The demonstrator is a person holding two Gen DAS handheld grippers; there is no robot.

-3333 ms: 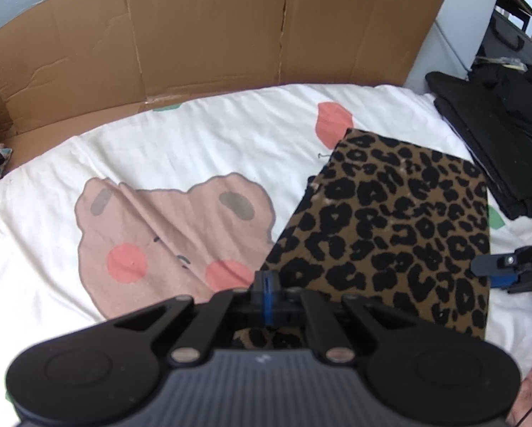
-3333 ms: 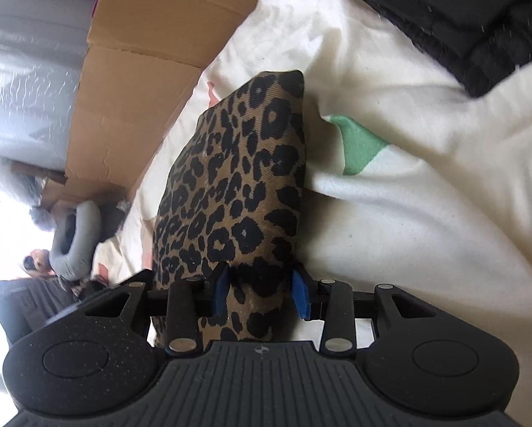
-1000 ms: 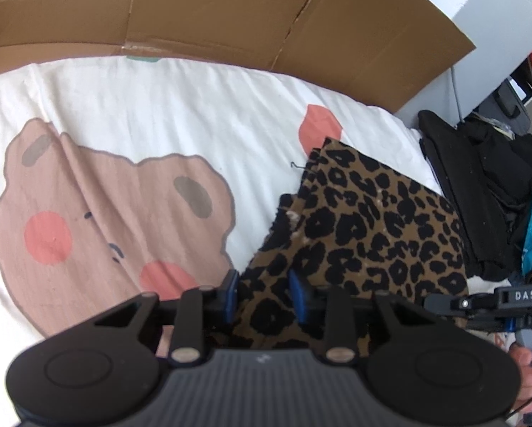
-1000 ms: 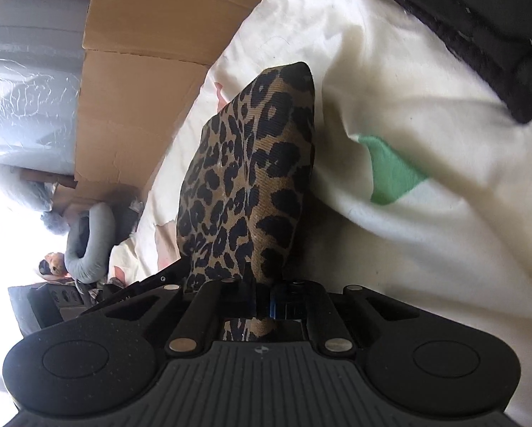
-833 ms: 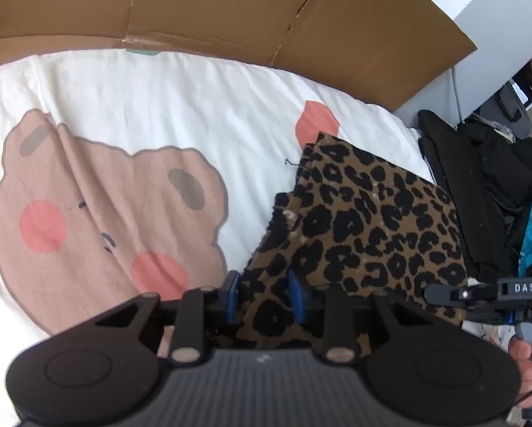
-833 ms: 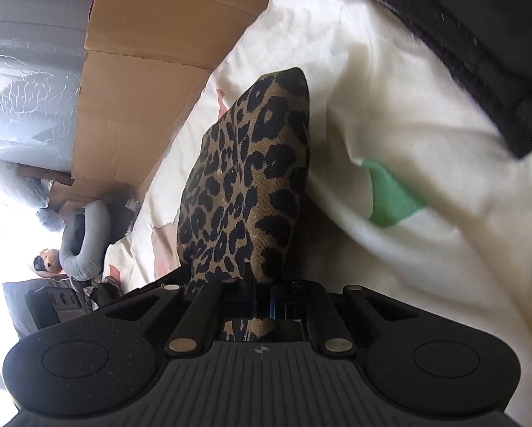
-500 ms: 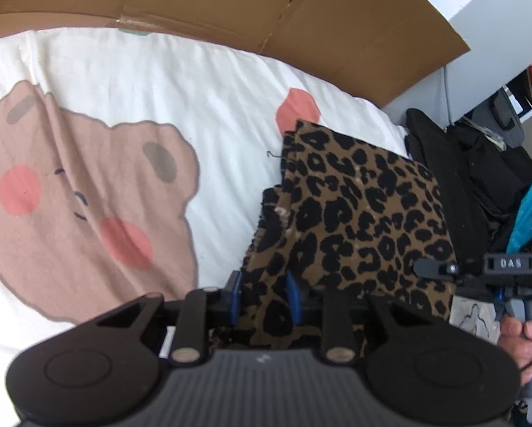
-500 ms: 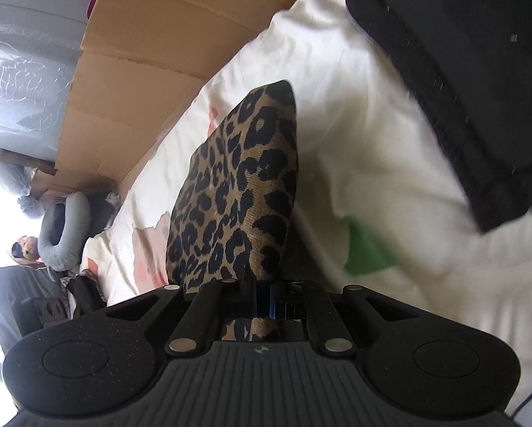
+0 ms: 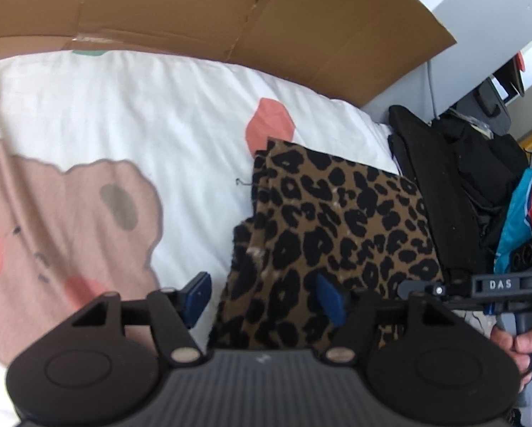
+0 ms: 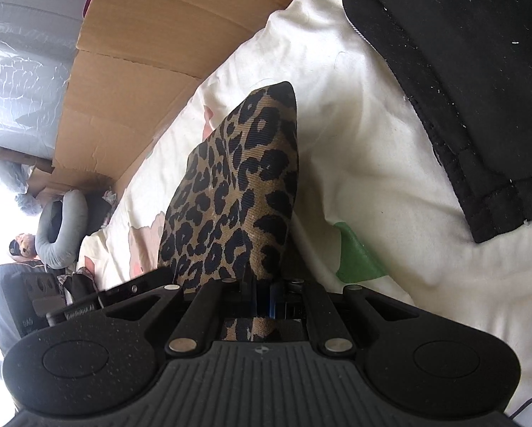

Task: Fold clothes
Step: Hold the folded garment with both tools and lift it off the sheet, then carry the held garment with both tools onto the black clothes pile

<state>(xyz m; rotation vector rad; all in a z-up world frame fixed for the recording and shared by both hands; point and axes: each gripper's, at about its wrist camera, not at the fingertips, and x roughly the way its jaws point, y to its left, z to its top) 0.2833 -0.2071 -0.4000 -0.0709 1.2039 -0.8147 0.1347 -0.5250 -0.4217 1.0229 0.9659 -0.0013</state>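
Left gripper [image 9: 264, 299] spread wide, blue pads either side of the near-left edge of the leopard cloth [image 9: 337, 235], not gripping it. The left pad [image 9: 196, 293] sits over the sheet, the right pad over the print. Contact with the fabric can't be judged; the near hem is hidden behind the gripper body.

Right gripper [image 10: 264, 300] pressed together, pinching the cloth's near-right corner. Fabric shows between the fingers and again just under them. From that camera the cloth [image 10: 237, 192] runs away as a narrow folded wedge lying on the sheet [image 10: 354, 106].

Cloth is folded, with stacked layers stepping out along its left edge. It lies on the right part of the white sheet [image 9: 141, 114], beside the bear print [image 9: 63, 220], which is cut off at the frame's left. A loose thread sticks out at the far-left corner.

A hand [image 9: 522, 338] holds the right gripper's handle, mostly cut off at the frame edge. "DAS" [image 9: 500, 284] reads on that gripper's arm. Other lettering on the left gripper, seen from the right camera, is too small to read.

Black clothes [image 9: 454, 185] are piled just right of the cloth, detail lost in the dark. A teal item [image 9: 525, 213] with an orange-white graphic sits behind, partly hidden. Cardboard [image 9: 230, 10] stands at the far edge.
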